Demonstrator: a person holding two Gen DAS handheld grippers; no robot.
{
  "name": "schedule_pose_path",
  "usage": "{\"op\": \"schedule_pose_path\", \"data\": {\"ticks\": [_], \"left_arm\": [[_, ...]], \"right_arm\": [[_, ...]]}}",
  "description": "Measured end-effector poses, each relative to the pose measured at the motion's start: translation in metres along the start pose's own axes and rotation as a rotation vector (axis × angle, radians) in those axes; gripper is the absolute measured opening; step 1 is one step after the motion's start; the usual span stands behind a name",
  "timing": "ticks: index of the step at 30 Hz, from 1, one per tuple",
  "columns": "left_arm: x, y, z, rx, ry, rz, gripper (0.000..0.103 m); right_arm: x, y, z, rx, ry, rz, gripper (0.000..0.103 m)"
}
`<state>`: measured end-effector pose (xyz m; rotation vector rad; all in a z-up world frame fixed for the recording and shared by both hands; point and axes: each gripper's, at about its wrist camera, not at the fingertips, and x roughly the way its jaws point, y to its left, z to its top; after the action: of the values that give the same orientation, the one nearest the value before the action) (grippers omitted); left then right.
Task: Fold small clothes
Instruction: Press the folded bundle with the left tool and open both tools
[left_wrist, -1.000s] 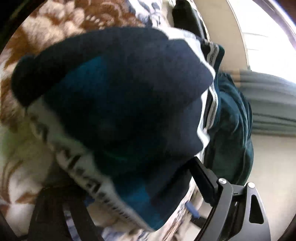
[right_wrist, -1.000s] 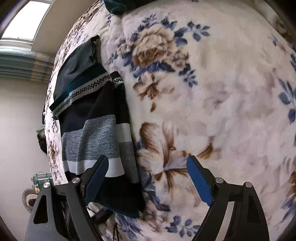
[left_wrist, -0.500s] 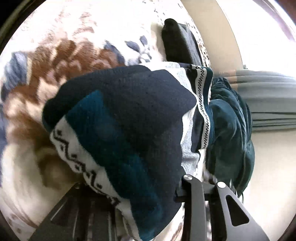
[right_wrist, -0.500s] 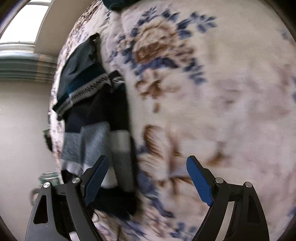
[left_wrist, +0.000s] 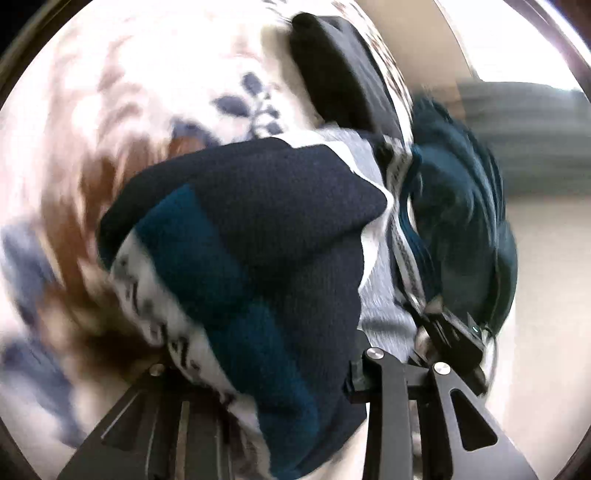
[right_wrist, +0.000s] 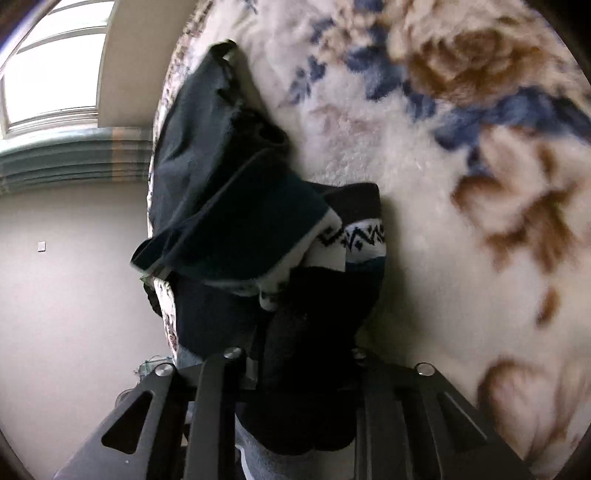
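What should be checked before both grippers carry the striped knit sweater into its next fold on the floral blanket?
1. Left gripper closed on the navy, teal and white striped knit sweater: ok, its jaws have just closed with knit between them.
2. Right gripper closed on the same sweater: ok, jaws just closed, dark knit bunched between them.
3. Cream floral fleece blanket bare beside the sweater for laying it down: ok.
4. Dark teal garment clear of the sweater: not ok, it lies against its edge.
5. Sweater layers aligned: cannot tell, bunched and blurred.
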<state>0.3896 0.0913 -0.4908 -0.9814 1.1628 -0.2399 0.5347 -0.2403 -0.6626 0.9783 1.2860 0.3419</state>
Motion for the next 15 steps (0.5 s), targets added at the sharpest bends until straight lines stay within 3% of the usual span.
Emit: {"op": "schedule_pose_path", "data": {"ticks": [3,6,9,12,14,15], "left_arm": [[0.001,-0.009,0.016,0.166,0.133,0.033,0.029],[0.007,-0.027,0.026,0.36,0.266,0.09,0.034],[0.009,-0.035,0.021,0.405,0.317,0.16,0.038],[-0.008,-0.052,0.004,0.422,0.237,0.258,0.039],[-0.034,-0.052,-0.016,0.413,0.125,0.411,0.057],[-0.049,-0.05,-0.028,0.39,0.061,0.503,0.075]], "right_arm": [[-0.034,-0.015,-0.047,0.082,-0.054,0.012,0.019],[-0.07,-0.032,-0.124,0.186,-0.095,-0.016,0.018],[-0.081,-0.039,-0.181,0.218,-0.085,-0.075,0.02],[-0.078,-0.038,-0.195,0.18,-0.05,-0.18,0.034],[-0.087,-0.032,-0.189,0.129,-0.049,-0.225,0.04],[-0.096,-0.028,-0.186,0.097,-0.062,-0.254,0.052]]}}
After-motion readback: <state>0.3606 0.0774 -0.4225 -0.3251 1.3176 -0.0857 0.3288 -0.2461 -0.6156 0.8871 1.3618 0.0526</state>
